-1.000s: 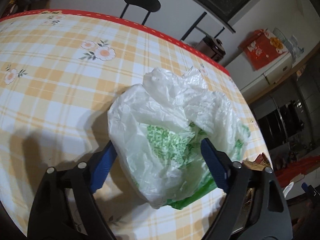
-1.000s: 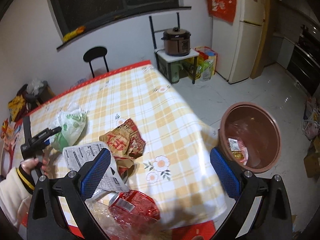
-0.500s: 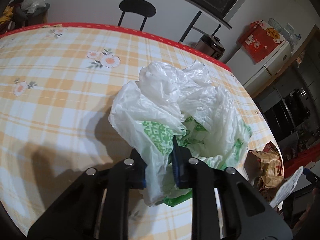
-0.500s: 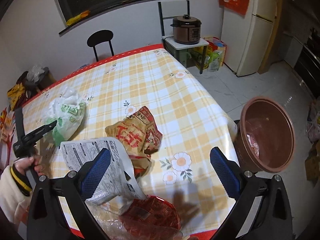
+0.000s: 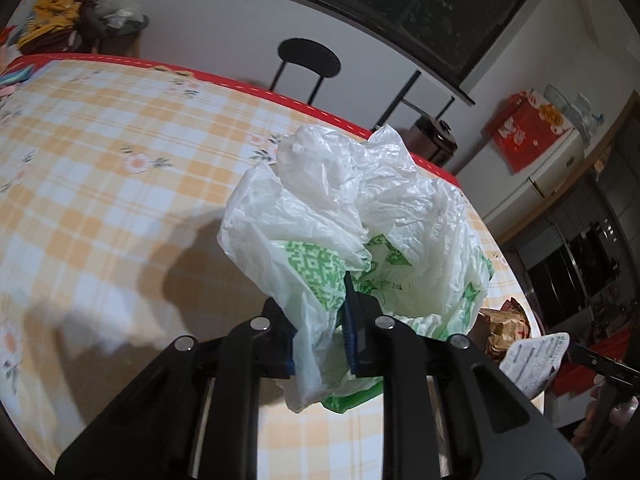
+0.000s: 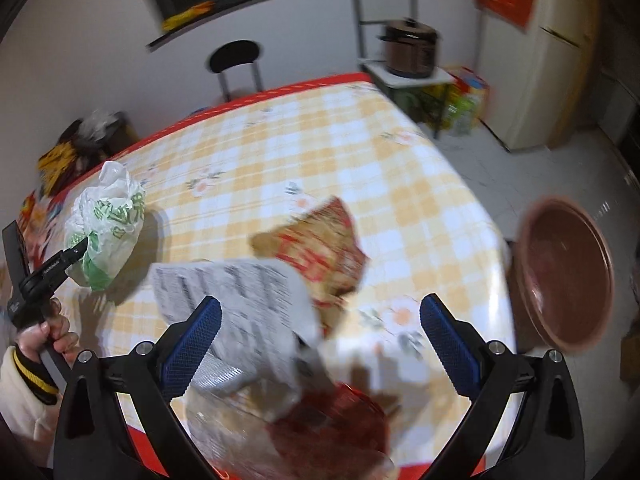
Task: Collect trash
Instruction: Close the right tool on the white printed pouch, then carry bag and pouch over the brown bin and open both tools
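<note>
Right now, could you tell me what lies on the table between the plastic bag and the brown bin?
In the right wrist view, a crumpled brown-and-red wrapper lies on the tablecloth between the plastic bag and the brown bin, with bare checked cloth on either side.

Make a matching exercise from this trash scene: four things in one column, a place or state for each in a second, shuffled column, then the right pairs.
Things:
1. plastic bag
2. brown bin
3. right gripper
4. black chair

Places or states:
A. on the floor beside the table
B. open, over the printed wrapper
C. pinched in the left gripper
D. against the wall behind the table

Pairs: 1-C, 2-A, 3-B, 4-D
</note>
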